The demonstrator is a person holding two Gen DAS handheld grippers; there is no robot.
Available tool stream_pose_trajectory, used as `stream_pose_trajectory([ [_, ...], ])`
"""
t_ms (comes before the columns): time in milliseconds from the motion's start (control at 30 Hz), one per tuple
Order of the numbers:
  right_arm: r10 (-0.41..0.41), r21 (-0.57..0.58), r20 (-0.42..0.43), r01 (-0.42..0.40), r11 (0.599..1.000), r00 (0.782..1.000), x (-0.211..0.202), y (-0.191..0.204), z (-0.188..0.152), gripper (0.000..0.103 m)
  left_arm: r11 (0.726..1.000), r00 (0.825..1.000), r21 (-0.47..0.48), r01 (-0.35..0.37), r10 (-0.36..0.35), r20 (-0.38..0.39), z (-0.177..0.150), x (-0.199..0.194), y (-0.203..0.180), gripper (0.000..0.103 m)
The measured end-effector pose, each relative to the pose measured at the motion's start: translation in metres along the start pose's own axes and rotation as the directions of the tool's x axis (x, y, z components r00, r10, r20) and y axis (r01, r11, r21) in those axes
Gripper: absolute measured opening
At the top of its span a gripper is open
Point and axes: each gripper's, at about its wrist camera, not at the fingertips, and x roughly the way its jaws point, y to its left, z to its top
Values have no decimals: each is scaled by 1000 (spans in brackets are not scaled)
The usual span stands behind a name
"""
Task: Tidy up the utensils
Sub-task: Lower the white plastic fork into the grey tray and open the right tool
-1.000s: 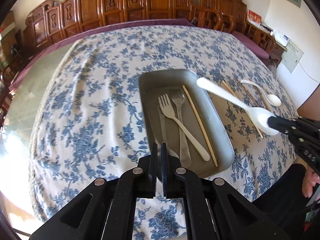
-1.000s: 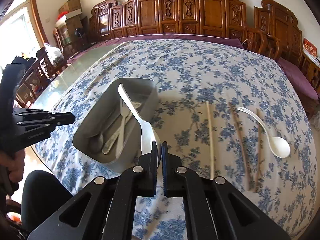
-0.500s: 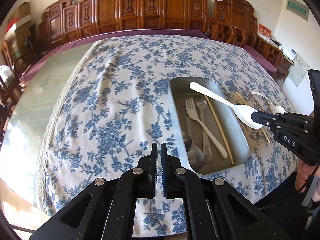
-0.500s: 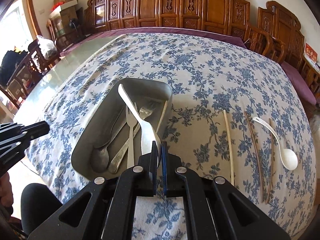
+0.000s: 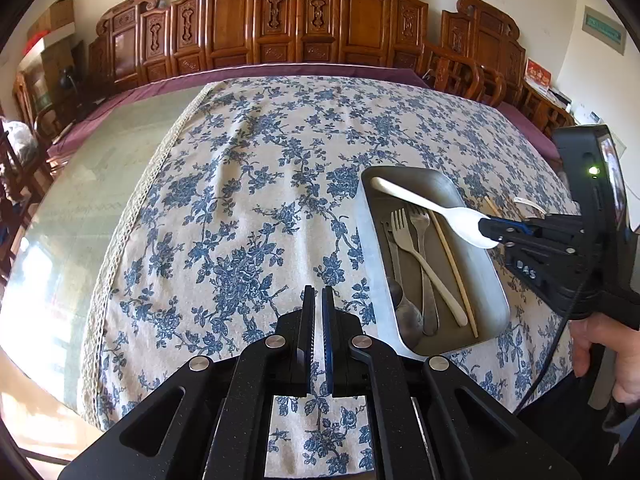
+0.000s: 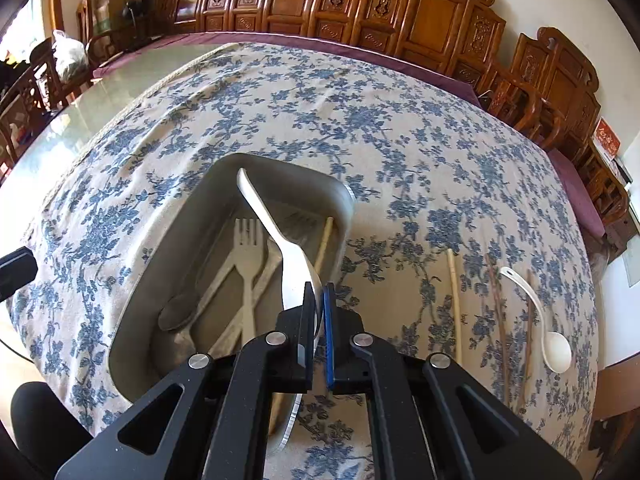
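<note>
A grey metal tray [image 5: 370, 224] [image 6: 132, 300] sits on the flowered tablecloth and holds a white fork [image 5: 424, 264] [image 6: 246, 264], a metal fork, a metal spoon [image 6: 176, 314] and one chopstick [image 5: 452, 268]. My right gripper [image 6: 317, 300] [image 5: 486, 229] is shut on the bowl of a white spoon [image 6: 276, 240] [image 5: 432, 210] and holds it over the tray, handle pointing away. My left gripper [image 5: 316, 300] is shut and empty, left of the tray's near end.
On the cloth right of the tray lie a light chopstick [image 6: 454, 304], darker chopsticks [image 6: 500, 320] and a second white spoon [image 6: 552, 344]. Carved wooden chairs [image 5: 304, 20] ring the far side. Bare glass tabletop [image 5: 92, 184] lies left of the cloth.
My right gripper has carried the white spoon further over the tray and lower. My left gripper has drifted left, away from the tray, staying shut.
</note>
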Motion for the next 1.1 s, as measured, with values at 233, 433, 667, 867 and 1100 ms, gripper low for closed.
stream_pose_trajectory([
  [233, 73, 7, 10, -73, 997, 997, -1, 12, -2, 8, 1000, 1000, 3, 2, -2, 4, 0, -2, 0, 2],
  [433, 186, 23, 24, -186, 982, 982, -9, 18, -10, 12, 1000, 1000, 7, 1, -1, 5, 0, -3, -1, 2],
  [667, 279, 30, 7, -279, 960, 960, -9, 26, -17, 17, 1000, 1000, 7, 1, -1, 5, 0, -3, -2, 2],
  [867, 336, 9, -5, -336, 942, 942, -8, 34, -26, 21, 1000, 1000, 8, 0, 0, 6, 0, -3, -2, 2],
  [1100, 380, 7, 25, -381, 925, 924, -14, 25, -29, 26, 1000, 1000, 13, 2, -2, 5, 1, -3, -4, 2],
])
